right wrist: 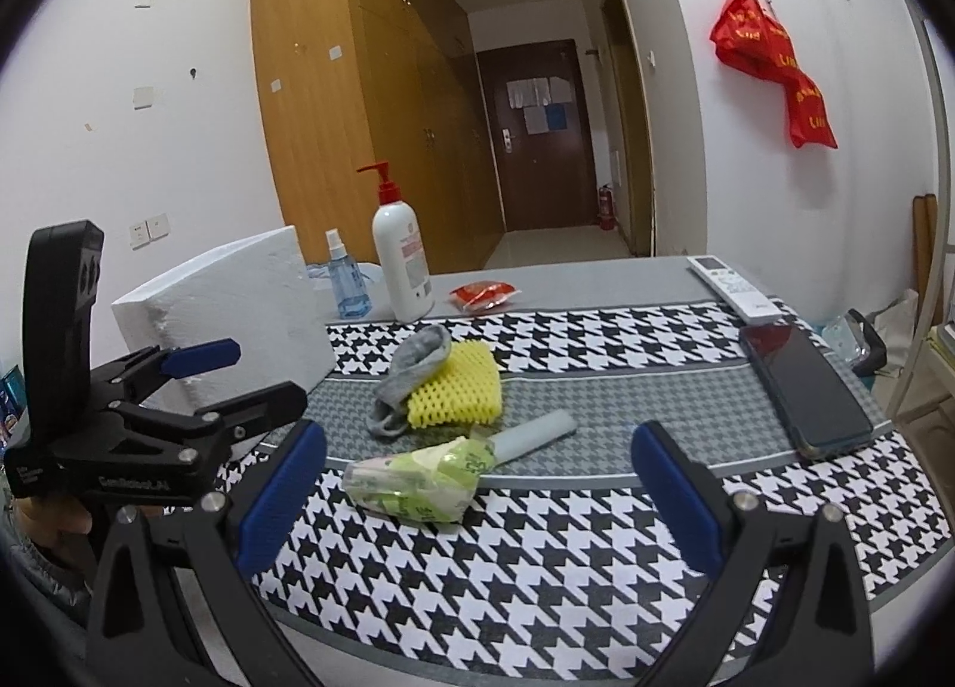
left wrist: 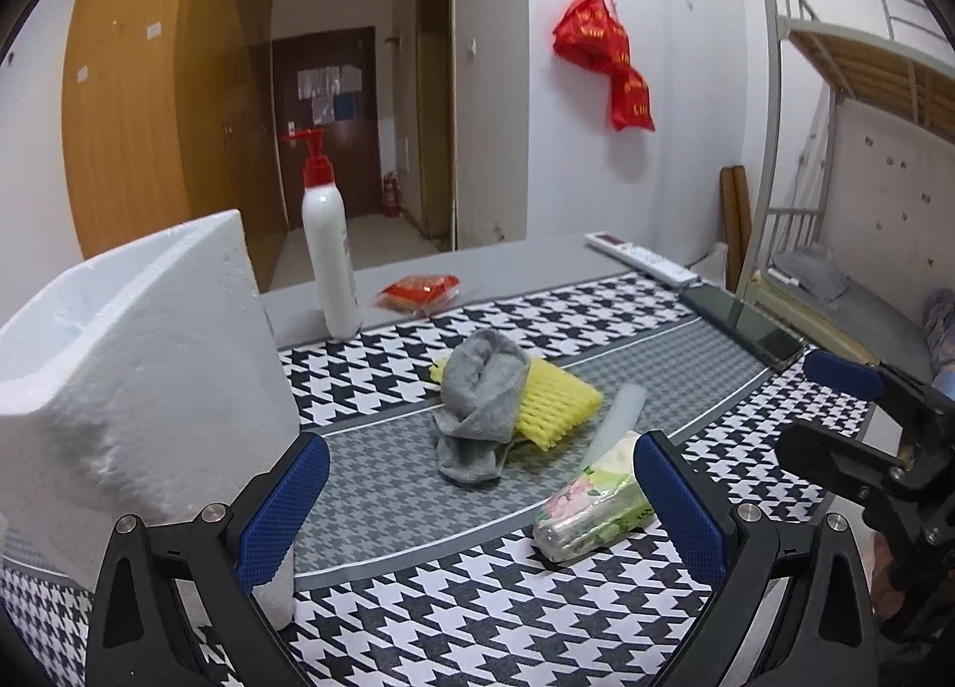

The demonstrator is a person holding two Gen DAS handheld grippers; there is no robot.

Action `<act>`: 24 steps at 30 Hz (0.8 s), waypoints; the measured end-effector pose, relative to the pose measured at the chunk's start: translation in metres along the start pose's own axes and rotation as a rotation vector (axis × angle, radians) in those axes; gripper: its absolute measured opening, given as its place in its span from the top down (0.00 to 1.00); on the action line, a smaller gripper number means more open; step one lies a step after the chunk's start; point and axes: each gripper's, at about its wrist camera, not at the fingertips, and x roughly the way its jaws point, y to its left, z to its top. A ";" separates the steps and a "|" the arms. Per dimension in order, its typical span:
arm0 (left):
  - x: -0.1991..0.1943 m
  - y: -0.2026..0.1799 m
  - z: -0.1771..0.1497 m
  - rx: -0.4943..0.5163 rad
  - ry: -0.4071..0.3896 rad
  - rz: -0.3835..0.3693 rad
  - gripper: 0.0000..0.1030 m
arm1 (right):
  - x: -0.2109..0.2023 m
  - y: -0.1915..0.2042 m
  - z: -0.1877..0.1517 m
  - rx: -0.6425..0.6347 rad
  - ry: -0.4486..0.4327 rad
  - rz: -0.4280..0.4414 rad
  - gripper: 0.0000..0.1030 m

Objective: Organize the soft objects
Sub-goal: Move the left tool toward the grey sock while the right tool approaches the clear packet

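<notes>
1. Grey crumpled sock [left wrist: 480,406] lies on the yellow foam net sleeve [left wrist: 552,403], mid-bench beside the white foam box [left wrist: 137,388].
2. Left gripper [left wrist: 477,508] and right gripper [right wrist: 477,499] both gape wide, empty.
3. Likely best: pinch the sock's bunched middle, lifting it clear of the sleeve.

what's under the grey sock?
The sock lies draped over one end of the yellow foam net, the rest on the cloth. Whatever lies beneath its bunched folds is covered.
</notes>
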 end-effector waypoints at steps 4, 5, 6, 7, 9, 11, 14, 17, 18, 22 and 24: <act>0.010 0.002 0.006 -0.009 0.031 0.006 0.01 | 0.003 -0.003 -0.001 0.003 0.010 0.008 0.00; 0.013 0.002 0.008 -0.012 0.038 0.007 0.01 | 0.003 -0.004 -0.001 0.002 0.012 0.009 0.00; 0.015 0.002 0.010 -0.012 0.041 0.002 0.01 | 0.004 -0.004 0.000 0.003 0.014 0.010 0.00; 0.017 0.002 0.011 -0.007 0.043 0.001 0.01 | 0.005 -0.005 0.000 0.004 0.018 0.013 0.00; 0.020 0.001 0.014 0.004 0.041 0.008 0.01 | 0.007 -0.005 0.000 0.006 0.025 0.017 0.00; 0.025 0.002 0.015 0.003 0.054 0.002 0.01 | 0.009 -0.006 0.001 0.007 0.038 0.023 0.00; 0.035 0.005 0.019 -0.018 0.098 -0.026 0.01 | 0.011 -0.005 0.002 -0.005 0.049 0.025 0.00; 0.039 0.007 0.022 -0.021 0.108 -0.039 0.01 | 0.014 -0.005 0.003 -0.013 0.057 0.028 0.00; 0.041 0.008 0.023 -0.023 0.108 -0.038 0.01 | 0.015 -0.005 0.002 -0.015 0.059 0.025 0.00; 0.049 0.012 0.023 -0.043 0.139 -0.047 0.03 | 0.020 -0.008 0.001 -0.015 0.072 0.025 0.00; 0.052 0.013 0.023 -0.053 0.159 -0.060 0.08 | 0.022 -0.009 0.002 -0.012 0.074 0.025 0.00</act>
